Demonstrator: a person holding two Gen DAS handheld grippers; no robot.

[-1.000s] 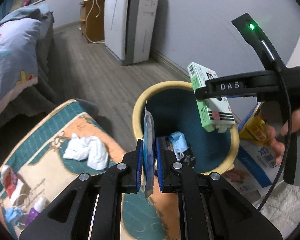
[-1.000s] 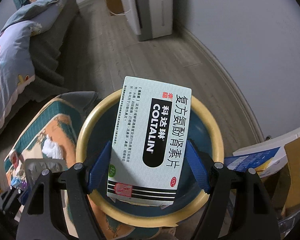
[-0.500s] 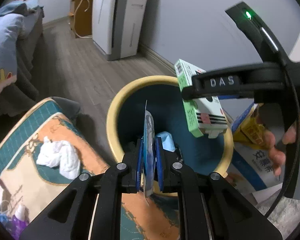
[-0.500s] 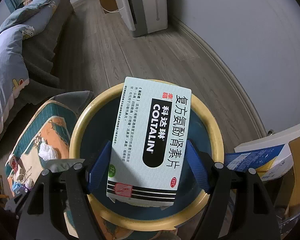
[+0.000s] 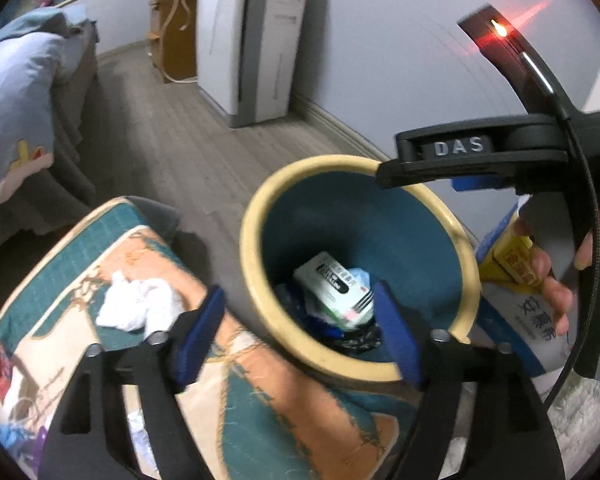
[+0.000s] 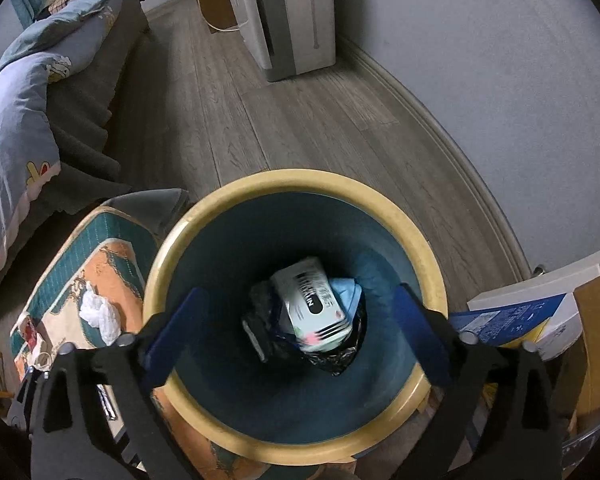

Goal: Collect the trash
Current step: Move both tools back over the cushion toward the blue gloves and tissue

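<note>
Grey plank floor, patterned cushion, bin, bed

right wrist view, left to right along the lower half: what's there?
Crumpled white tissue on the patterned cushion → yellow-rimmed bin with the medicine box inside → blue-and-white carton at the right edge.

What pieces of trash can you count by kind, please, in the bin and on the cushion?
Medicine box: 1, in the bin
Blue mask: 1, in the bin
Black wrapper: 1, in the bin
Crumpled white tissue: 1, on the cushion
Total: 4
</note>
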